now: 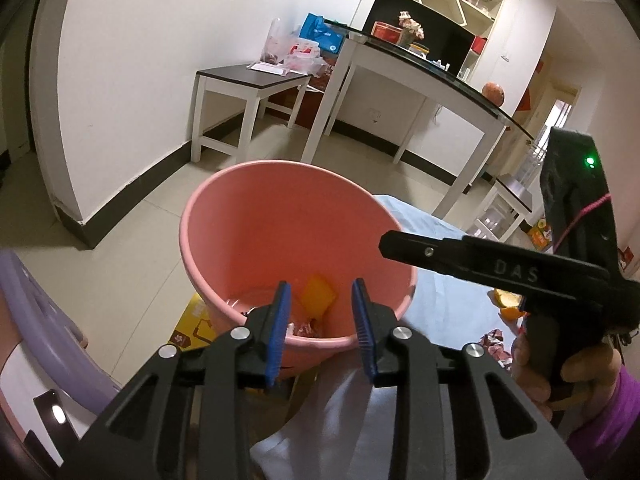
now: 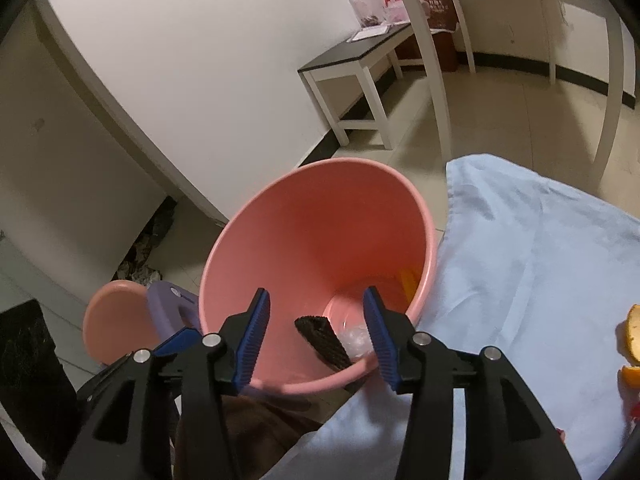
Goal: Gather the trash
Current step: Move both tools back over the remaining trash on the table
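A pink bucket (image 1: 296,216) stands on the floor beside a surface covered with pale blue cloth (image 1: 448,264); it also shows in the right wrist view (image 2: 320,232). Inside lie a yellow wrapper (image 1: 318,294), red-white wrappers (image 1: 306,328), a dark ridged piece (image 2: 324,342) and clear plastic (image 2: 356,340). My left gripper (image 1: 324,330) is open and empty over the bucket's near rim. My right gripper (image 2: 318,338) is open and empty above the bucket mouth; it also shows in the left wrist view (image 1: 384,244). Orange peel (image 1: 508,304) and a crumpled wrapper (image 1: 496,342) lie on the cloth.
A purple plastic stool (image 1: 44,320) and a pink lid (image 2: 116,320) sit left of the bucket. A yellow box (image 1: 196,320) lies on the floor. A low dark-topped bench (image 1: 248,84) and a white table (image 1: 420,76) stand by the wall.
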Motion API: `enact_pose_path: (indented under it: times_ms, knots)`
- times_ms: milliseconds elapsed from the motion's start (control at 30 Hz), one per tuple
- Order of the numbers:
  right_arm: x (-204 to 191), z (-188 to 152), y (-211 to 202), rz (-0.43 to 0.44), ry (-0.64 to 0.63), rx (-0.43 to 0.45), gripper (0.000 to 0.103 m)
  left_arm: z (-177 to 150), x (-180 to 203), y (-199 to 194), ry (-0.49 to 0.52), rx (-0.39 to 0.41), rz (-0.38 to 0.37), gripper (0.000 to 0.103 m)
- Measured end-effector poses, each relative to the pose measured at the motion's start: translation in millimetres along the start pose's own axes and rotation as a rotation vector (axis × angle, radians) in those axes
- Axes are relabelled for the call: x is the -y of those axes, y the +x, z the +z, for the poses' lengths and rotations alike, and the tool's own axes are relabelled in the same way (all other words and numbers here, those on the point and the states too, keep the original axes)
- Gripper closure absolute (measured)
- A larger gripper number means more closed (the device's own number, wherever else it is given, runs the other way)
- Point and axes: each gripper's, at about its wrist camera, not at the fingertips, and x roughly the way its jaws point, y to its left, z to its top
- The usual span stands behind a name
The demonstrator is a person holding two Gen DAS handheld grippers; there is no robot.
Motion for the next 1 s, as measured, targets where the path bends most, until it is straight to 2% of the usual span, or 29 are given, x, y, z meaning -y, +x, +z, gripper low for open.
enact_pose_path:
  times_ms: [333,600,800,1000]
  knots:
    - [-11.4,-16.6,-41.1,-0.010,-0.068,0.076,0.049,-0.7,12.0,-12.2,0.012,0.005,-0.013,0.071]
    - [-3.2,-33.3,-85.9,-0.040,-0.092,0.120,0.047,-4.0,39.9,-23.4,0.047,0.007,-0.053,0.071]
    - [18.6,-54.2,-130.7,-0.110,-0.082,0.165,0.047,-10.2,69.0,-23.1,0.080,-0.014,-0.097,0.071]
    - [54.1,-78.7,-175.6,-0.246,-0.067,0.221,0.047,-18.8,99.0,-19.4,0.130,-0.043,-0.126,0.071]
